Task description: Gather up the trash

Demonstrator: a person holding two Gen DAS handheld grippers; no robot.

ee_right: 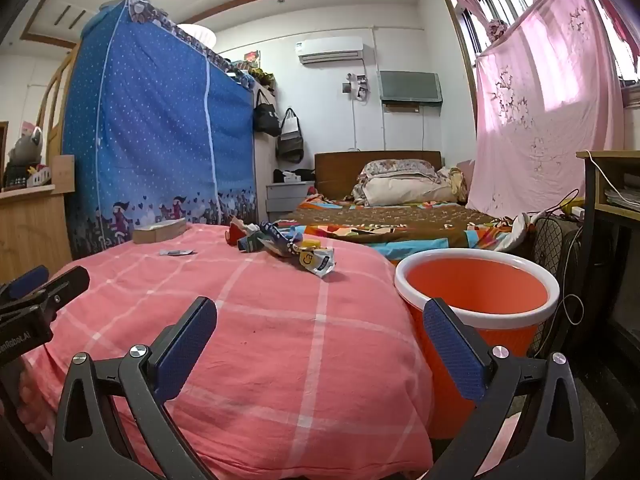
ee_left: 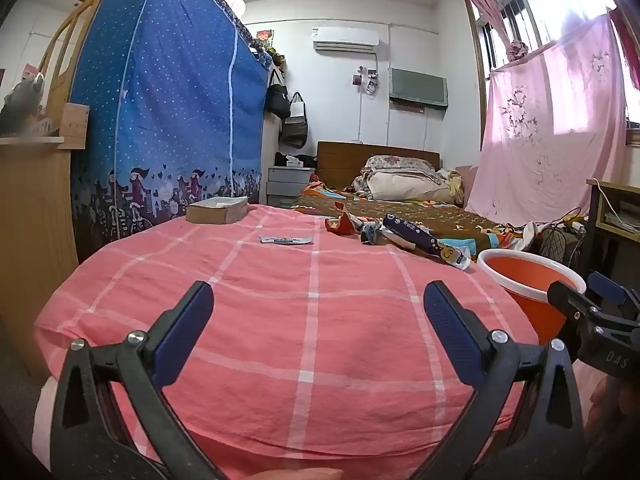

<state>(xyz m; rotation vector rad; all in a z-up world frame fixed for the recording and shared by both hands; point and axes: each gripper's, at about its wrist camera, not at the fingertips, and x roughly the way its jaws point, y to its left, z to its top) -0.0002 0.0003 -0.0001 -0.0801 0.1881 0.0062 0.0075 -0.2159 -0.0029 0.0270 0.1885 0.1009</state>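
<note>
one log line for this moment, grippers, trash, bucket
left gripper: open, empty | right gripper: open, empty | wrappers: on pink cover, untouched | bucket: beside bed, looks empty

**A:** what trash am I dealing with?

**B:** crumpled wrappers (ee_right: 280, 242) heaped at the far side of my pink checked bedspread (ee_right: 280, 340), red, blue and white ones tangled together. One flat silver sachet (ee_left: 285, 239) lies apart, left of them. The orange bucket (ee_right: 476, 296), white rim, stands upright just beside the bed.
</note>
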